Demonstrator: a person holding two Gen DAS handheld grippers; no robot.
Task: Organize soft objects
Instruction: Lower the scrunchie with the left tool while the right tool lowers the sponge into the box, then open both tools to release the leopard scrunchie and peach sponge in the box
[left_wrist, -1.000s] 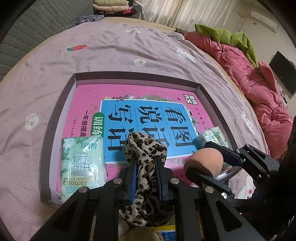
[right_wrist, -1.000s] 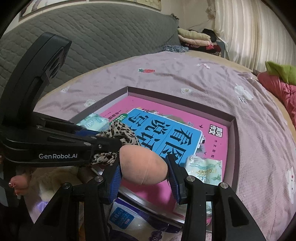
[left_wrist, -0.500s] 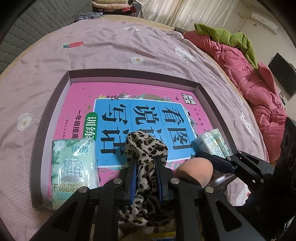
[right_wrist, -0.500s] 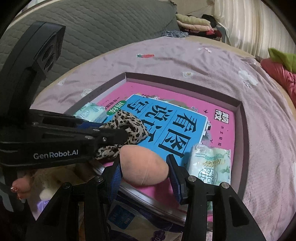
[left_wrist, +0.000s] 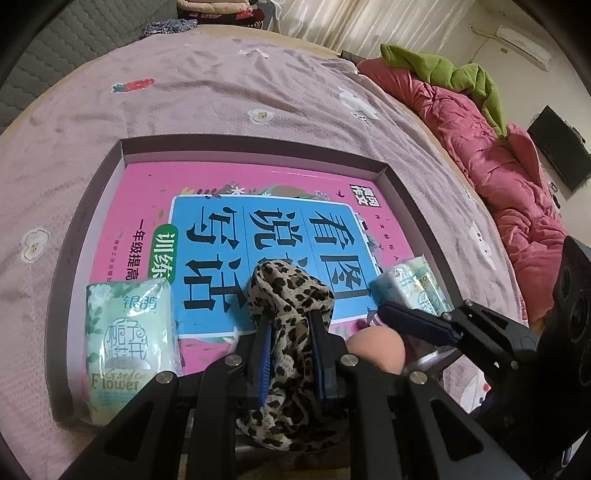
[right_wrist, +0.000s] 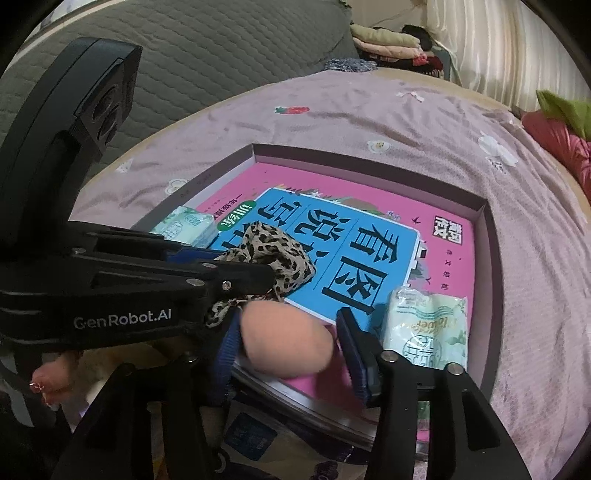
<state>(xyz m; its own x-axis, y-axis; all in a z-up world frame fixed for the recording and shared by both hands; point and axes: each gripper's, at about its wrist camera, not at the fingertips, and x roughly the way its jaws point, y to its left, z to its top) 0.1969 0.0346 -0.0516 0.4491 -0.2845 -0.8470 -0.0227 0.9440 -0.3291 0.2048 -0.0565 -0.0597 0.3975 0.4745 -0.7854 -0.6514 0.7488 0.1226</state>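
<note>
A leopard-print cloth (left_wrist: 291, 291) hangs bunched in my left gripper (left_wrist: 290, 332), which is shut on it above the near side of a shallow purple box (left_wrist: 258, 142). Inside the box lies a pink and blue book (left_wrist: 258, 221). In the right wrist view the jaws of my right gripper (right_wrist: 288, 325) are opening around a peach sponge egg (right_wrist: 288, 343). A gap shows between the sponge and the right pad. The sponge (left_wrist: 376, 350) sits blurred at the box's near edge. Two green tissue packs (left_wrist: 129, 339) (left_wrist: 417, 280) lie in the box's near corners.
The box rests on a mauve bedspread (left_wrist: 221, 92). A red quilt (left_wrist: 498, 166) with a green cloth (left_wrist: 443, 70) lies to the right. A grey padded headboard (right_wrist: 221, 44) and folded clothes (right_wrist: 388, 40) stand behind. A printed bag (right_wrist: 251, 435) lies under the box's near edge.
The right gripper's jaws have spread apart and the peach sponge has sunk lower toward the box's near edge. The left gripper keeps its hold on the leopard cloth.
</note>
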